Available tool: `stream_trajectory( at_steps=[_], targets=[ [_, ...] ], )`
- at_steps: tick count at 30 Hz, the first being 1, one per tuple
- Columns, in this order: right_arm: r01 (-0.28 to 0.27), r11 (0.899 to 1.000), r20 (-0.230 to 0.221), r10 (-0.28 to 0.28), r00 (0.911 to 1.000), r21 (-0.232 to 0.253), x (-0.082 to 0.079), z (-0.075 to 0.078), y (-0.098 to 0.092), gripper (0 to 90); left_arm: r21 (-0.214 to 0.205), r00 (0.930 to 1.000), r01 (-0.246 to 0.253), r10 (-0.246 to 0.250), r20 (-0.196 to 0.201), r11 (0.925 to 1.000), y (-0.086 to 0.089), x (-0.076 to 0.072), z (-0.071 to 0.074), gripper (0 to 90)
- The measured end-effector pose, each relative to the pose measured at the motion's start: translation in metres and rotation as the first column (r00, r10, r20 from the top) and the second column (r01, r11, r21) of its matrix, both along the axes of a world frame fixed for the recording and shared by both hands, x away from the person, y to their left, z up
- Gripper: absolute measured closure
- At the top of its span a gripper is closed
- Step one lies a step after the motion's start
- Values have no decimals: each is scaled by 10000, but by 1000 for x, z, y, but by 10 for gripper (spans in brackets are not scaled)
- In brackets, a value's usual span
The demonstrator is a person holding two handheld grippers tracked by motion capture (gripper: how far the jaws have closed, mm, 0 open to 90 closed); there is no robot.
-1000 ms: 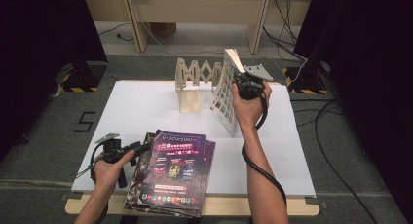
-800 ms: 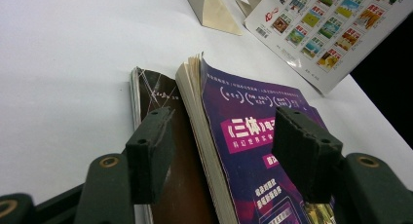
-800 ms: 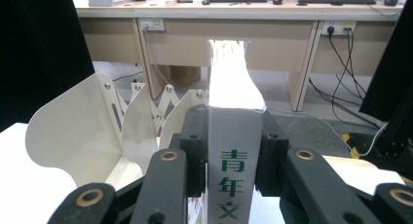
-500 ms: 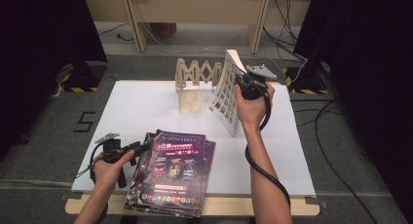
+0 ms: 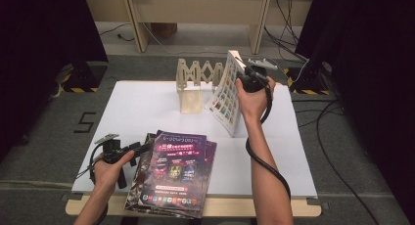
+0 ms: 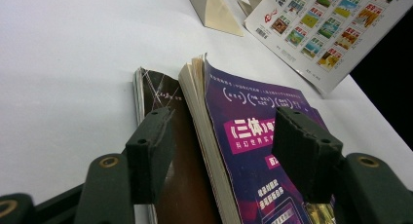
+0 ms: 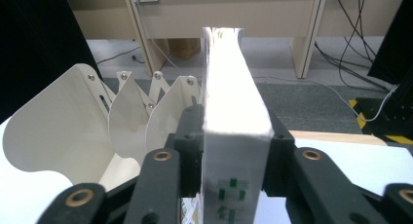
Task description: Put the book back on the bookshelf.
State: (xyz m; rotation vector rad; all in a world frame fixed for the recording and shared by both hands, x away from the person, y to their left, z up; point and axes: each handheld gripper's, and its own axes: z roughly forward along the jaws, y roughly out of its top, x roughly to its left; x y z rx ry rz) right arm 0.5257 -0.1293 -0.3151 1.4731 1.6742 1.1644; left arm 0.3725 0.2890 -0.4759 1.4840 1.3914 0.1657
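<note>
White book stands tall in the right gripper, just right of the wooden rack on the counter; the left hand is far off. From the left gripper, open jaws straddle the purple book without pinching. From the right gripper, the jaws have just been opening, yet both pads touch the book's spine, rack slots to its left.
</note>
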Motion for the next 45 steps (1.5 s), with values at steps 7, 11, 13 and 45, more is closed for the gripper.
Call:
stream_trajectory(
  at_steps=[7, 11, 13, 45],
  targets=[
    [70, 9999, -199, -69, 9998, 78, 5, -1, 4, 649, -18, 10000, -14, 14, -7, 10000, 0, 0, 0, 394],
    [190, 9998, -346, -187, 9992, 91, 9, 2, 7, 667, -3, 10000, 19, -19, -14, 10000, 0, 1, -1, 394],
    [279, 9996, -499, -278, 9984, 6, 12, 4, 8, 690, 0, 10000, 23, -23, -26, 10000, 0, 1, -1, 394],
    [847, 9963, 1110, -860, 9901, 163, 9, 18, 24, 745, -50, 10000, -15, 15, -50, 10000, 3, 2, -2, 396]
  ],
)
